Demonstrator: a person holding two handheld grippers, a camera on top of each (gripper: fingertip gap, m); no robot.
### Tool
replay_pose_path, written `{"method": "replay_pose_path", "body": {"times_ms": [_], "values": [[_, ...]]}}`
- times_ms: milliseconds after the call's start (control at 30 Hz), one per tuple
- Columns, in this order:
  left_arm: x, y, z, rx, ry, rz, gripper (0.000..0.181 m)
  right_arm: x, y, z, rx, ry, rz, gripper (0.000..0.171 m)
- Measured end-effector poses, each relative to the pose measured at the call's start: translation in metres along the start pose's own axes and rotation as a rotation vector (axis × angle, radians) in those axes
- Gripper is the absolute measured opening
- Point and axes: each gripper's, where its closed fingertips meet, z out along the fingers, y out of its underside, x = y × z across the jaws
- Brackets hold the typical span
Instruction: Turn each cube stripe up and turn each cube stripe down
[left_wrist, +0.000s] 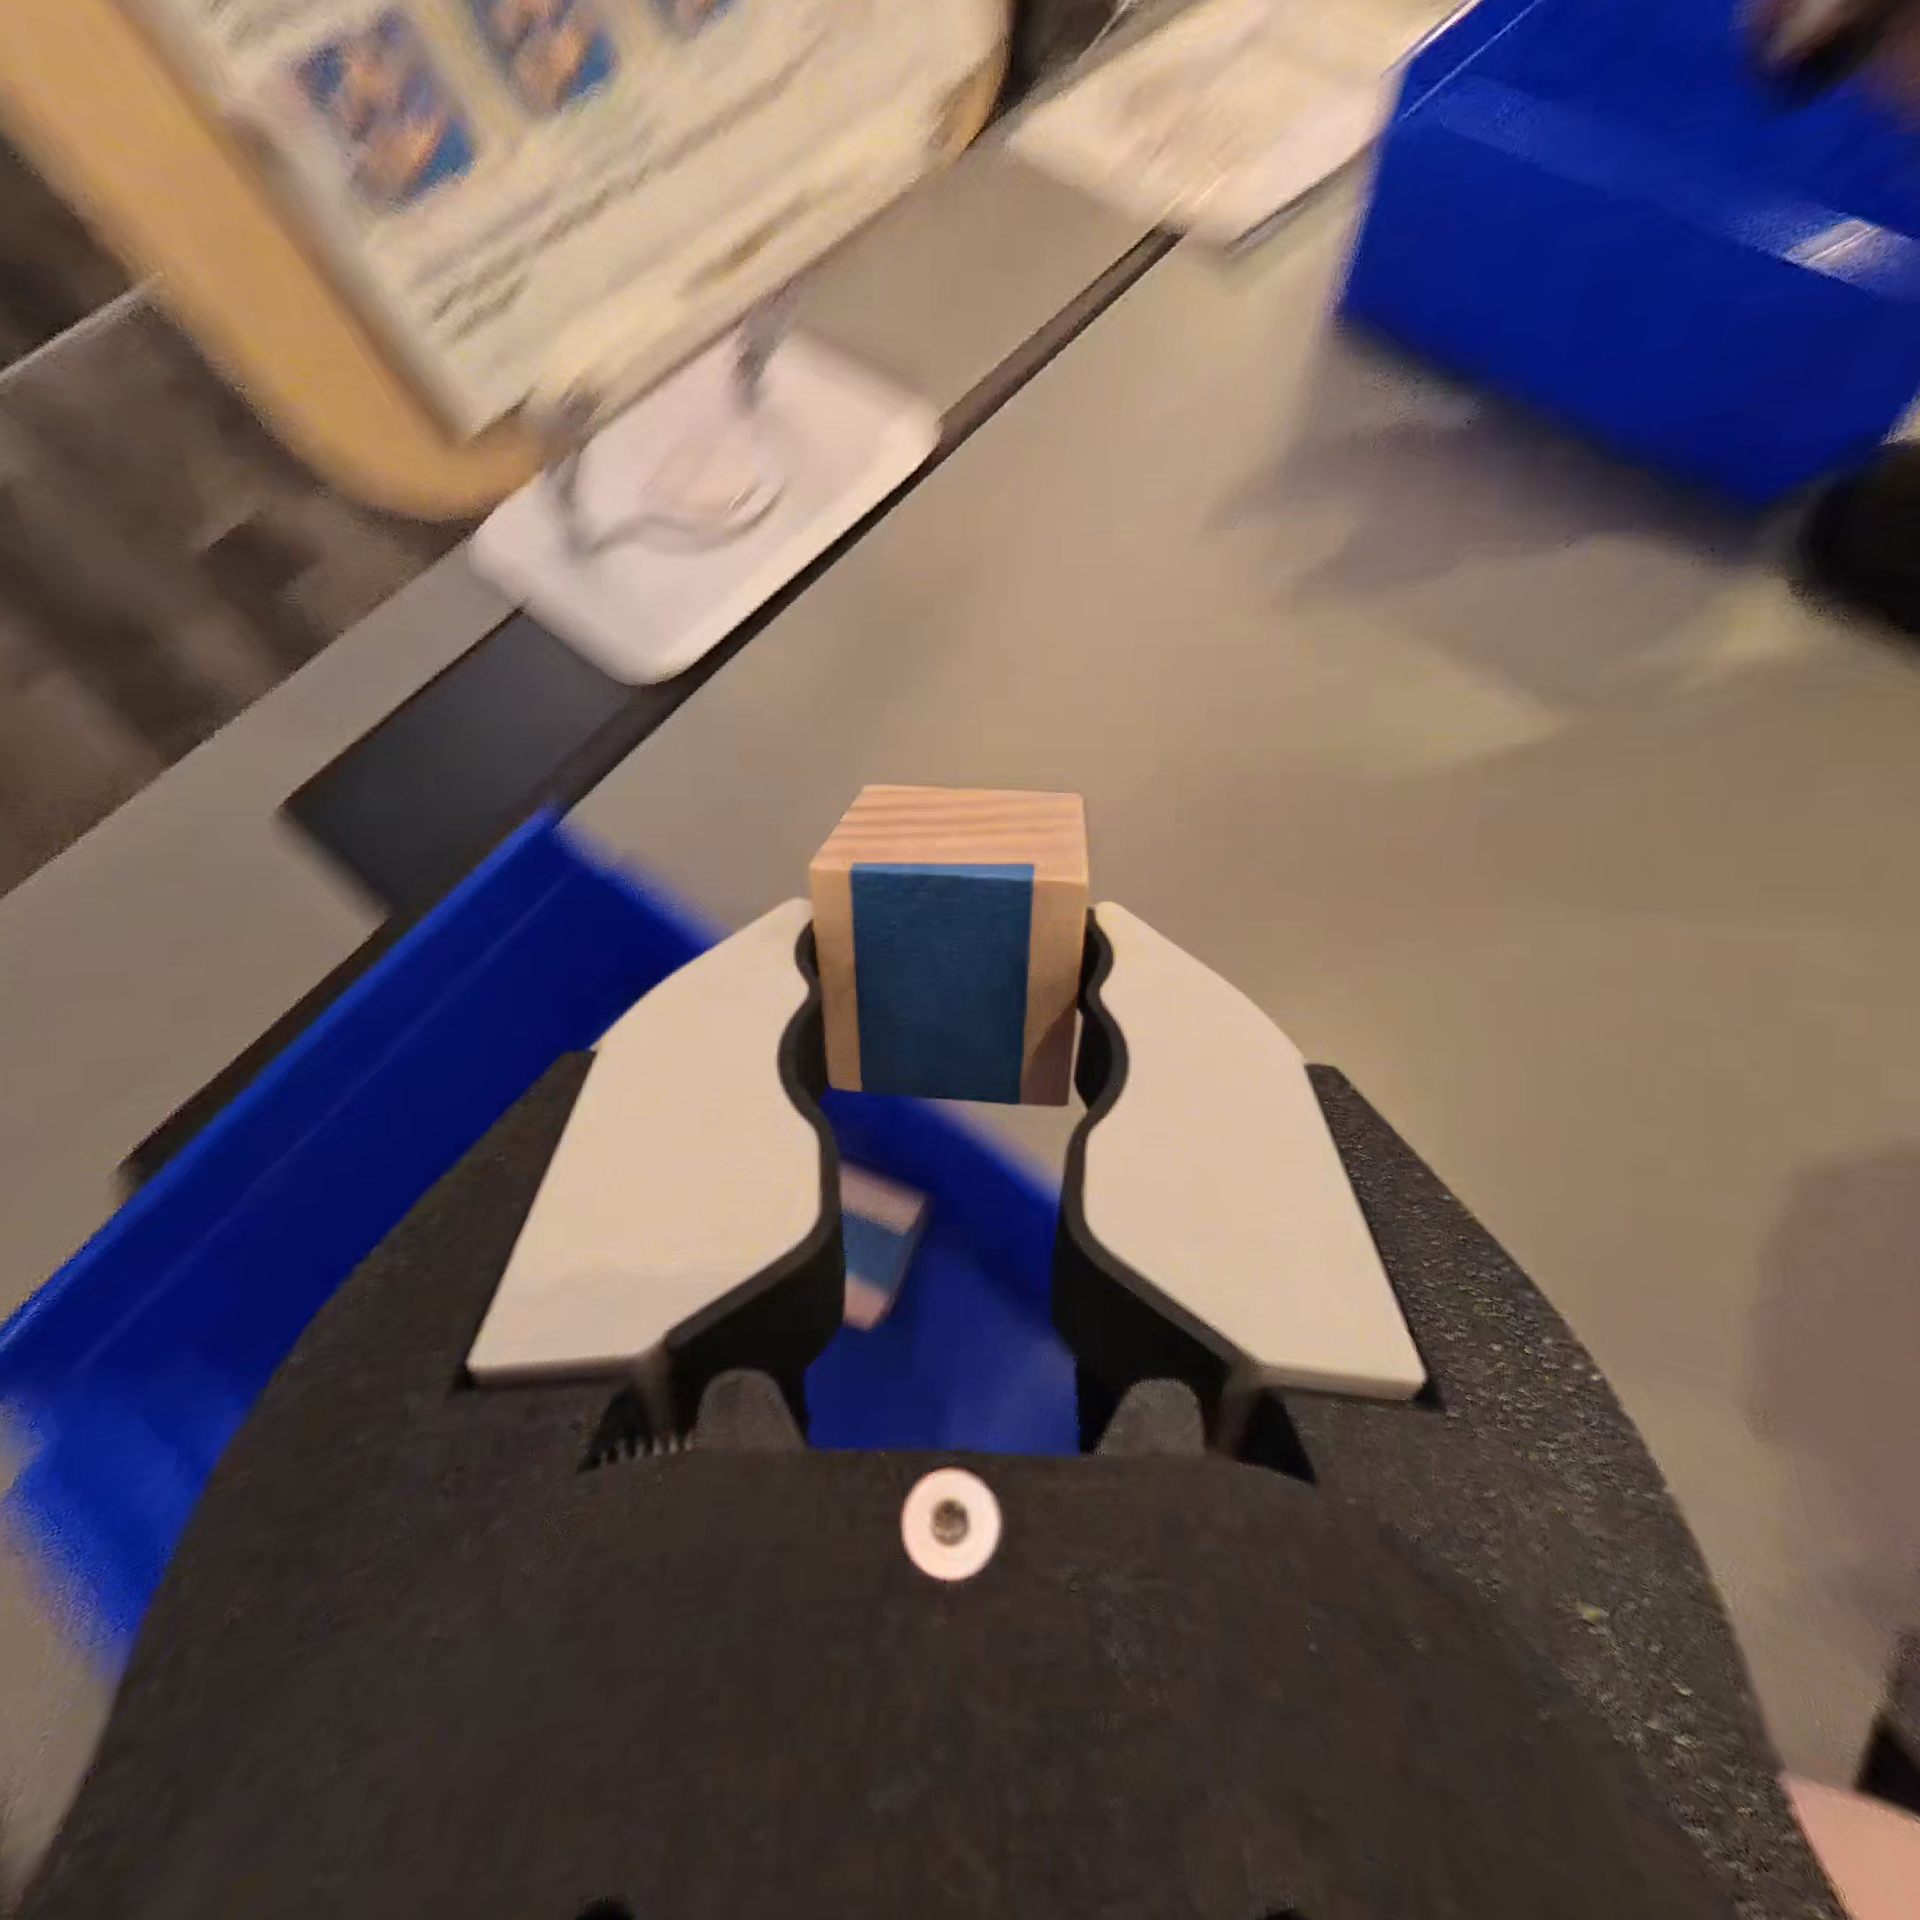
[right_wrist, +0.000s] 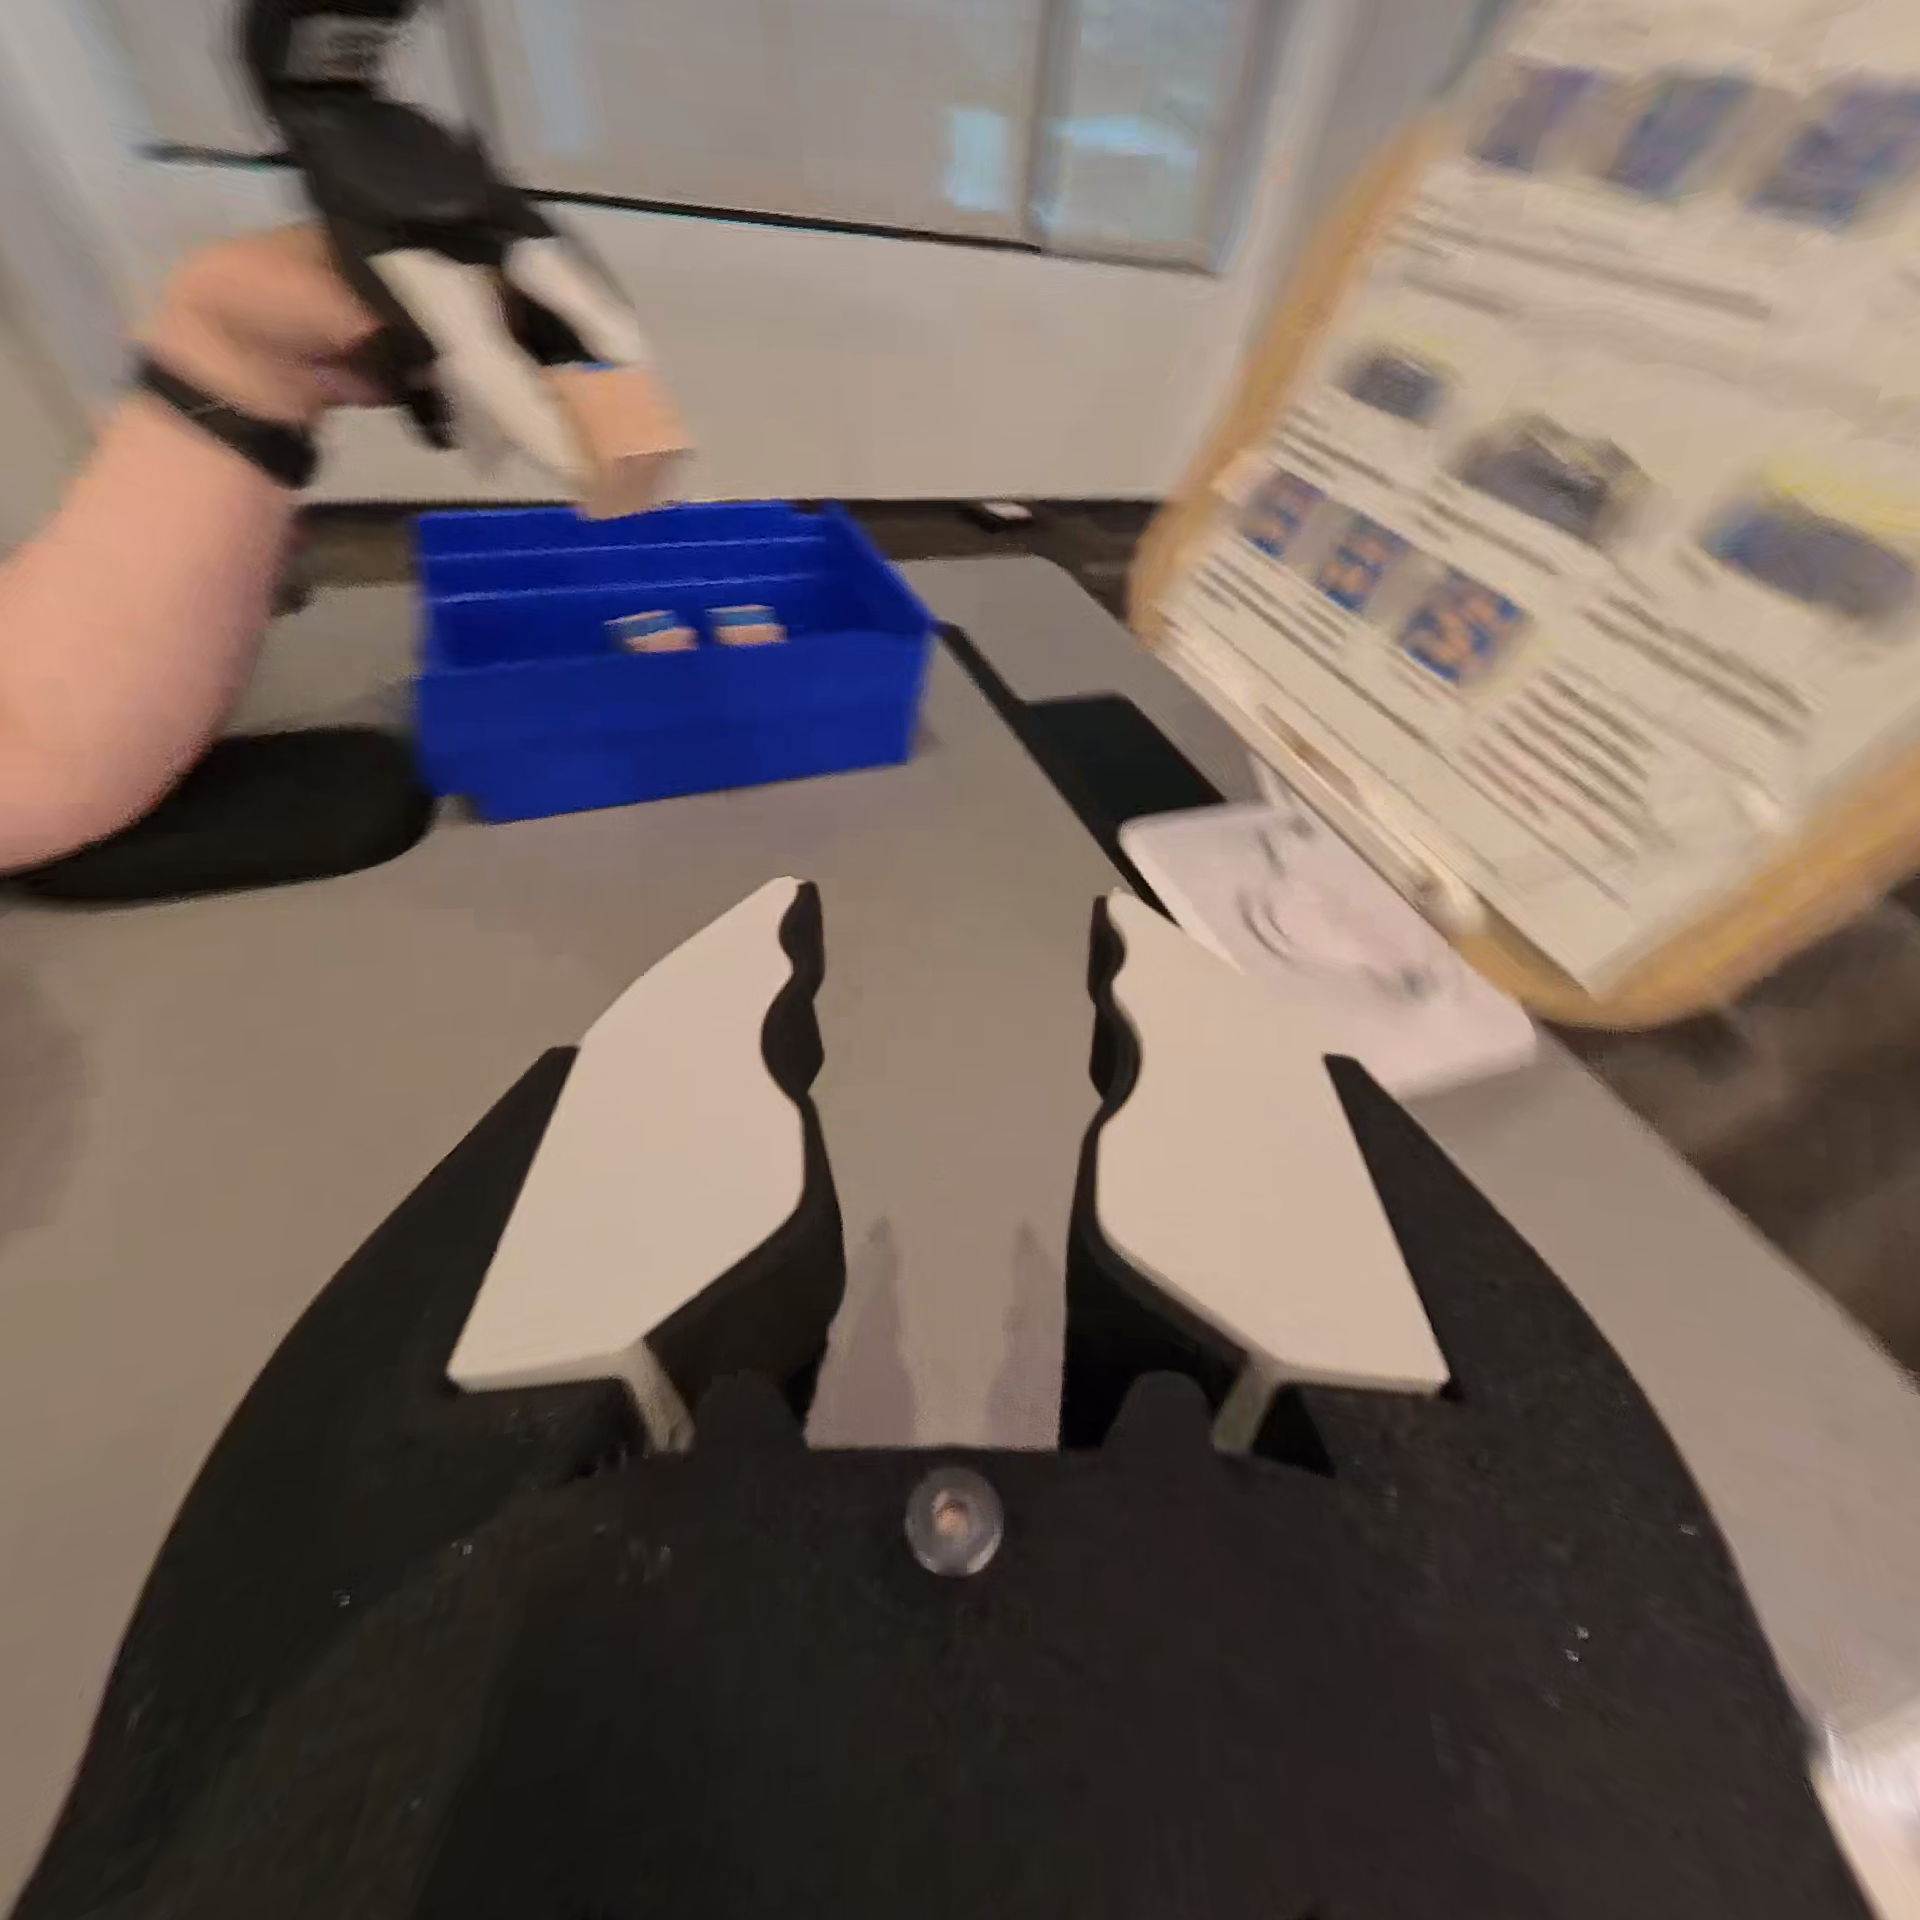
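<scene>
Cube (left_wrist: 940, 961), small stiff light wood with smooth tape stripe facing me, is pinched on its bare side faces in my left claw (left_wrist: 948, 935) above the blue bin (left_wrist: 312, 1122) on the bench (left_wrist: 1299, 831); right claw (right_wrist: 951, 914) open, empty.

tabletop (right_wrist: 260, 1039): grey, smooth, matte; dark strip along its far edge, with a notch cut in
wall (right_wrist: 790, 343): pale, plain, behind the tabletop
window (right_wrist: 1122, 125): glazed panels in a light frame, upper middle of right wrist view, blurred
poster board (right_wrist: 1558, 499): wood-edged, tilted, covered in printed sheets, at the tabletop's edge
stand base (left_wrist: 707, 520): white, flat, rounded corners, under the board
floor (left_wrist: 94, 623): dark, blurred, past the tabletop
light: soft, even, faint shadows
</scene>
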Motion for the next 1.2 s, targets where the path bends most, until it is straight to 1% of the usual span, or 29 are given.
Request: {"method": "replay_pose_path", "body": {"times_ms": [33, 100, 167, 233, 333, 367, 433, 567, 767, 833, 967, 1067, 1133, 1167, 1200], "values": [[0.018, -0.018, 0.009, 0.057, 0.071, 0.001, 0.045, -0.020, -0.005, 0.010, -0.004, -0.044, -0.089, 0.056], [0.055, -0.047, 0.029, 0.131, 0.232, -0.046, 0.045, -0.051, -0.007, 0.029, -0.060, -0.061, -0.259, 0.067], [0.090, -0.064, 0.047, 0.157, 0.395, -0.104, 0.045, -0.084, -0.010, 0.046, -0.062, -0.089, -0.409, 0.073], [0.120, -0.074, 0.059, 0.170, 0.540, -0.141, 0.045, -0.106, -0.015, 0.060, -0.022, -0.059, -0.549, 0.078], [0.152, -0.083, 0.066, 0.189, 0.720, -0.203, 0.045, -0.121, -0.028, 0.068, 0.103, 0.084, -0.726, 0.073], [0.159, -0.084, 0.067, 0.187, 0.760, -0.215, 0.045, -0.125, -0.031, 0.067, 0.142, 0.122, -0.769, 0.071], [0.168, -0.084, 0.073, 0.173, 0.787, -0.220, 0.045, -0.132, -0.034, 0.067, 0.179, 0.159, -0.834, 0.069], [0.184, -0.087, 0.075, 0.175, 0.866, -0.240, 0.045, -0.131, -0.030, 0.073, 0.149, 0.182, -0.827, 0.066], [0.197, -0.090, 0.072, 0.178, 0.959, -0.265, 0.045, -0.131, -0.027, 0.075, 0.149, 0.185, -0.841, 0.052], [0.197, -0.089, 0.073, 0.175, 0.958, -0.261, 0.045, -0.129, -0.028, 0.075, 0.155, 0.192, -0.833, 0.046], [0.199, -0.089, 0.072, 0.182, 0.982, -0.265, 0.045, -0.131, -0.029, 0.073, 0.173, 0.189, -0.833, 0.046], [0.199, -0.091, 0.071, 0.184, 1.013, -0.297, 0.045, -0.131, -0.031, 0.072, 0.165, 0.142, -0.774, 0.046], [0.197, -0.094, 0.066, 0.180, 1.054, -0.340, 0.045, -0.130, -0.033, 0.068, 0.167, 0.088, -0.716, 0.046], [0.195, -0.093, 0.064, 0.170, 1.057, -0.346, 0.045, -0.127, -0.035, 0.063, 0.160, 0.084, -0.703, 0.046], [0.190, -0.091, 0.062, 0.164, 1.040, -0.339, 0.049, -0.120, -0.038, 0.057, 0.143, 0.094, -0.706, 0.046]]}}
